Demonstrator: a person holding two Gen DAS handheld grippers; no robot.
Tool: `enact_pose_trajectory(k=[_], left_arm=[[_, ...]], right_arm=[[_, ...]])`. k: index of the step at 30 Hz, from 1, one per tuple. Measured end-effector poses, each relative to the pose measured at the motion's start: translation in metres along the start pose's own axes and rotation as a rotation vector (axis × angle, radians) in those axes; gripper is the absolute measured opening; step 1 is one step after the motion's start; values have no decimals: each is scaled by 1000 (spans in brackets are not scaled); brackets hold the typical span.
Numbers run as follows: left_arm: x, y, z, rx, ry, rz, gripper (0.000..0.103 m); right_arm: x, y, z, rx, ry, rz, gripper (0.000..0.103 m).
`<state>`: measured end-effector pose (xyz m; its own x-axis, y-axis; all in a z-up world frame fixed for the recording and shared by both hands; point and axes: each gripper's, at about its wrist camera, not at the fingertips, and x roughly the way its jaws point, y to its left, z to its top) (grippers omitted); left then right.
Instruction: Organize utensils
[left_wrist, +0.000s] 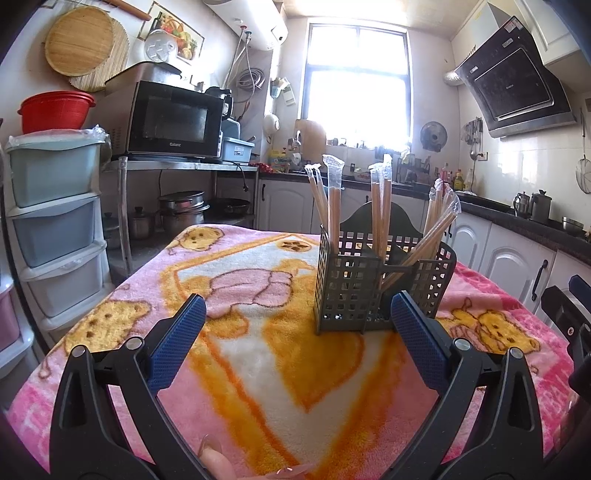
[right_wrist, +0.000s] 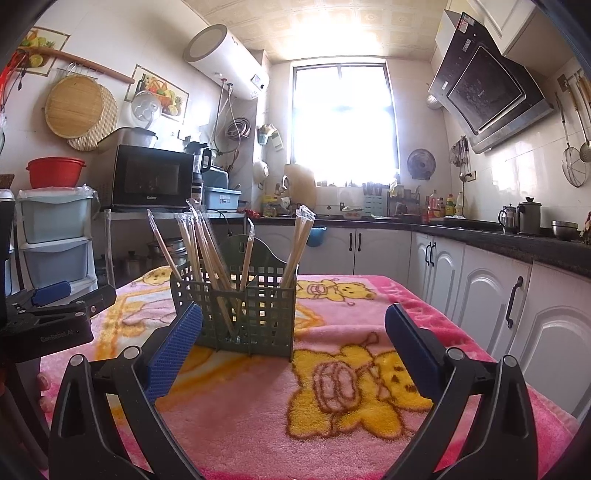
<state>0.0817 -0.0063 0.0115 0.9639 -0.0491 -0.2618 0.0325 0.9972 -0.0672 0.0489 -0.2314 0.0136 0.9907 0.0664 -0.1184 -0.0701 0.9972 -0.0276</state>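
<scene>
Left wrist view: the left gripper (left_wrist: 297, 314) has its blue-padded fingers (left_wrist: 177, 343) spread wide with nothing between them, held low over a pink and orange bear-print blanket (left_wrist: 295, 369) that covers the table. The grey lattice utensil holder (left_wrist: 369, 291) stands upright on the blanket, just beyond the fingertips and nearer the right-hand finger, which overlaps the holder's lower right corner in this view. Wrapped wooden chopsticks (left_wrist: 334, 210) stand in its compartments with their long axes near vertical and the wrapper ends up; the bundle in the holder's right compartment leans out to the right. Left of the holder the blanket lies bare up to its edge, past which stands a stack of plastic drawers (left_wrist: 55, 221). At the right edge of the view, part of the other gripper shows.

Right wrist view: the right gripper (right_wrist: 291, 325) is likewise spread wide and holds nothing. The holder (right_wrist: 251, 310) stands just past the left-hand finger, its chopsticks (right_wrist: 207, 251) fanning upward and leftward. Right of the holder the blanket (right_wrist: 332, 406) runs open to the table edge, beyond which stand white cabinets (right_wrist: 480, 295). Left of the holder, the left gripper (right_wrist: 55, 306) hovers above the blanket.
</scene>
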Motion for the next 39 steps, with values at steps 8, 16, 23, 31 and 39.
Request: enact_pose_trajectory(k=[8,16,23,31,39], left_arm=[[0,0,0,-1,-1,-1,93],[-1,1,0,-3,-4,-2,93],[-1,0,0,-4,-4,-2,93],[-2,1,0,-5,-3,-3,93],[-1,0,-2,-13,2,0,93]], right_arm=[[0,0,0,0,-2,0,97],[0,0,0,0,0,0,97],[0,0,0,-1,-1,0,97],[0,0,0,-1,-1,-1,97],[1,-1,-1,-2,7,-1,97]])
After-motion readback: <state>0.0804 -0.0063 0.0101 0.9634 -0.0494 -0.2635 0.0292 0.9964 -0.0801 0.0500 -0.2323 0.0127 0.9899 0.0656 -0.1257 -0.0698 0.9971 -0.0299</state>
